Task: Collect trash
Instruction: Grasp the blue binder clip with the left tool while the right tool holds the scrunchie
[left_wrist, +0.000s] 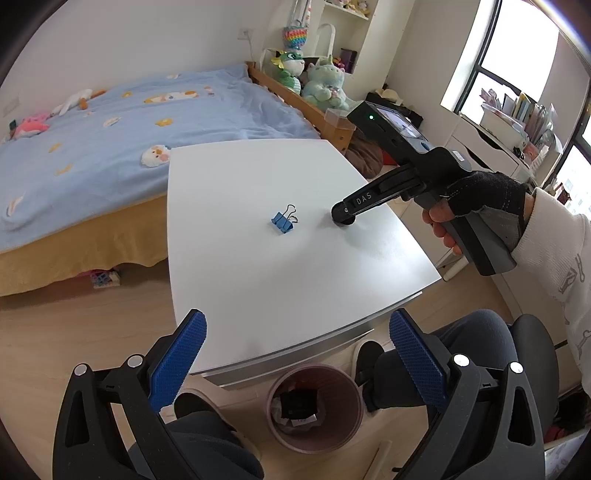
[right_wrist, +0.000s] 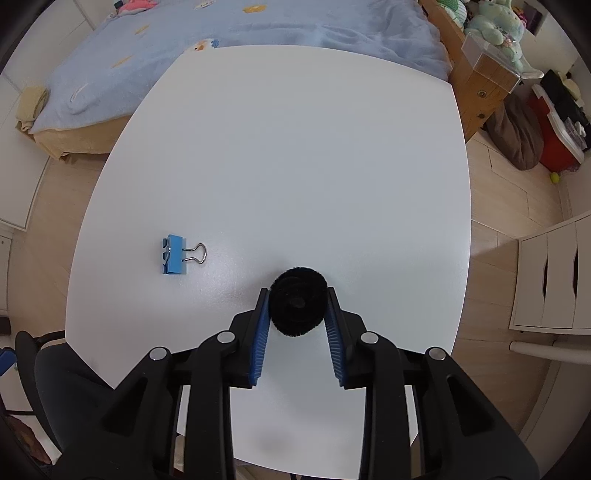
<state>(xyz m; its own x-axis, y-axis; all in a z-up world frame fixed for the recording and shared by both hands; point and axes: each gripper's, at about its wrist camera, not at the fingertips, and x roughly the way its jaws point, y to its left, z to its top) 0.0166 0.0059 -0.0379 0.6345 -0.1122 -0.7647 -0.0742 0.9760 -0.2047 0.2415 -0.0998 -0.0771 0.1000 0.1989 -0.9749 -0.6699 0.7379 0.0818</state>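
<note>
A round black fuzzy roll sits on the white table, and my right gripper is shut on it, its blue pads pressed on both sides. In the left wrist view the right gripper touches the table at its tip. A blue binder clip lies on the table just left of it; it also shows in the right wrist view. My left gripper is open and empty, held above the table's near edge. A pink trash bin with some trash inside stands on the floor below the table edge.
A bed with a blue blanket runs along the table's far and left side. Plush toys sit by the wooden bed frame. White drawers stand to the right. My knees and a black chair are beside the bin.
</note>
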